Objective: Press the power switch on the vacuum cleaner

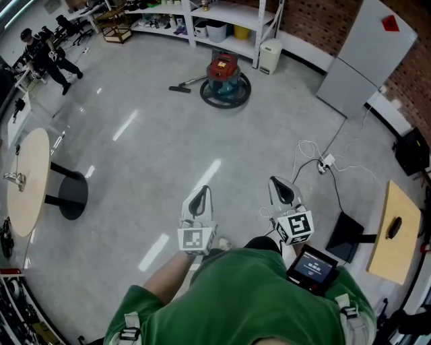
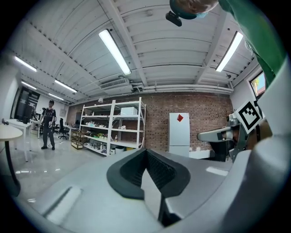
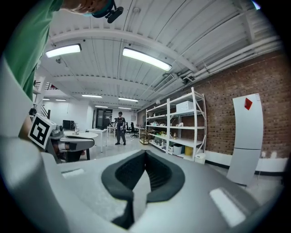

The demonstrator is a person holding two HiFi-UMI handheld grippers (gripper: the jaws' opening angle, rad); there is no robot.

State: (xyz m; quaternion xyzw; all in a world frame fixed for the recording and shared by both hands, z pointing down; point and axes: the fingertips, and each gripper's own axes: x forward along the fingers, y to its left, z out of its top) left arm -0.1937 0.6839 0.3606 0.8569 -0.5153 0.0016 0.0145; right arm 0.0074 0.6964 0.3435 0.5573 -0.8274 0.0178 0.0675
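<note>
The vacuum cleaner (image 1: 225,79) has a red top and a teal body and stands on a dark round base, far off across the grey floor. Its hose and floor nozzle (image 1: 180,87) lie to its left. I hold both grippers close to my body, far short of it. In the head view my left gripper (image 1: 201,193) and right gripper (image 1: 281,184) point toward the vacuum. Each gripper view shows dark pads pressed together with nothing between: left gripper (image 2: 145,151), right gripper (image 3: 145,153). The vacuum does not show in either gripper view.
A round table (image 1: 27,182) on a black foot stands at the left. White shelves (image 1: 202,20), a white bin (image 1: 270,55) and a white cabinet (image 1: 367,57) line the brick wall. A power strip with cables (image 1: 325,164) and a wooden table (image 1: 394,232) are at the right. A person (image 1: 50,57) stands far left.
</note>
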